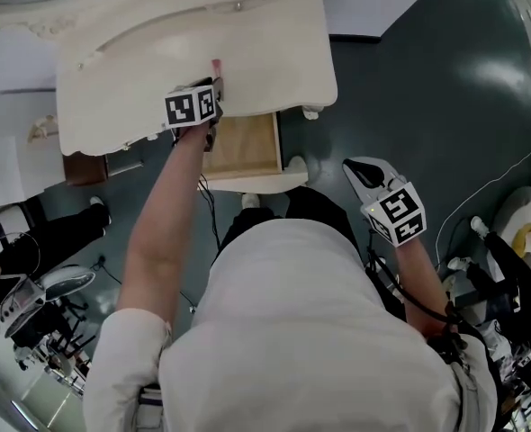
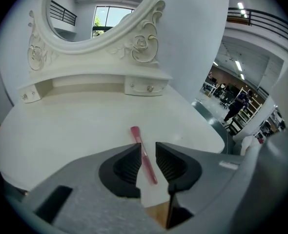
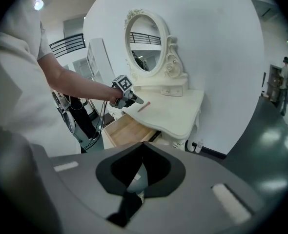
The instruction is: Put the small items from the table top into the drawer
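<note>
On the left of the head view I've got the left gripper (image 1: 215, 86) out over the front edge of the cream dressing table (image 1: 94, 106), my bare forearm (image 1: 162, 232) running back from it toward 7 o'clock. In the left gripper view its two dark ribbed fingers (image 2: 127, 165) are spread with a narrow gap, and the pink stick (image 2: 143, 154) lies flat on the table top right in that gap. It runs from about 11 o'clock down to 5 o'clock, its far end poking out past the tips. I see table on both sides of the stick, so the pads straddle it without clamping it. Beyond it, at 12 o'clock, the oval mirror (image 2: 100, 13) stands upright in its carved frame at the back of the table. Moving right, the drawer (image 1: 243, 147) stands pulled open under the table edge, at 5 o'clock from the left gripper. Its wooden floor shows, and I can see nothing lying on the part in view. Further right, at 4 o'clock from the drawer, the right gripper (image 1: 355, 169) hangs over the dark floor (image 1: 445, 88), well apart from the table. In the right gripper view its fingers (image 3: 158, 167) are pressed together at the tips, pinching nothing.
</note>
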A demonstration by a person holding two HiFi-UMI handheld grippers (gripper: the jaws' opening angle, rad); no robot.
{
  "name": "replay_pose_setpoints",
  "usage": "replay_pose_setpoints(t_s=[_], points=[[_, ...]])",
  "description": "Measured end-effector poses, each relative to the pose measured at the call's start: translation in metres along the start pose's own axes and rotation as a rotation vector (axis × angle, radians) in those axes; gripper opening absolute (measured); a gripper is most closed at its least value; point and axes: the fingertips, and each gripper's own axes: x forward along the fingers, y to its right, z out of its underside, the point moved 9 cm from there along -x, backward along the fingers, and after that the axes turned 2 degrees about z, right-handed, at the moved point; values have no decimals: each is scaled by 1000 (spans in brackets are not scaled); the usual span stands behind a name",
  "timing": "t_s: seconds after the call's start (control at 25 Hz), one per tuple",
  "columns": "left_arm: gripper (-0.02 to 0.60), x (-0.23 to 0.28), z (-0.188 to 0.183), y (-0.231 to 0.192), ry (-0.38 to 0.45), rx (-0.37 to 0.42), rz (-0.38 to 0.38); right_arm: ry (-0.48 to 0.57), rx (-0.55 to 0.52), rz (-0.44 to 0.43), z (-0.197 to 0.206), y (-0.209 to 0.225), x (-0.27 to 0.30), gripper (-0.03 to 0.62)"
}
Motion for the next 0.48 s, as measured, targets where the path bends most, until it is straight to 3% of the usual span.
replay_pose_setpoints(t_s=[0.36,0.48], points=[[98,33,-3,-12,-89,-6,-63,-9,38,18,6,23,2,2],[64,34,0,-16,-96,-13,-73,-8,42,16,5,25,3,3]])
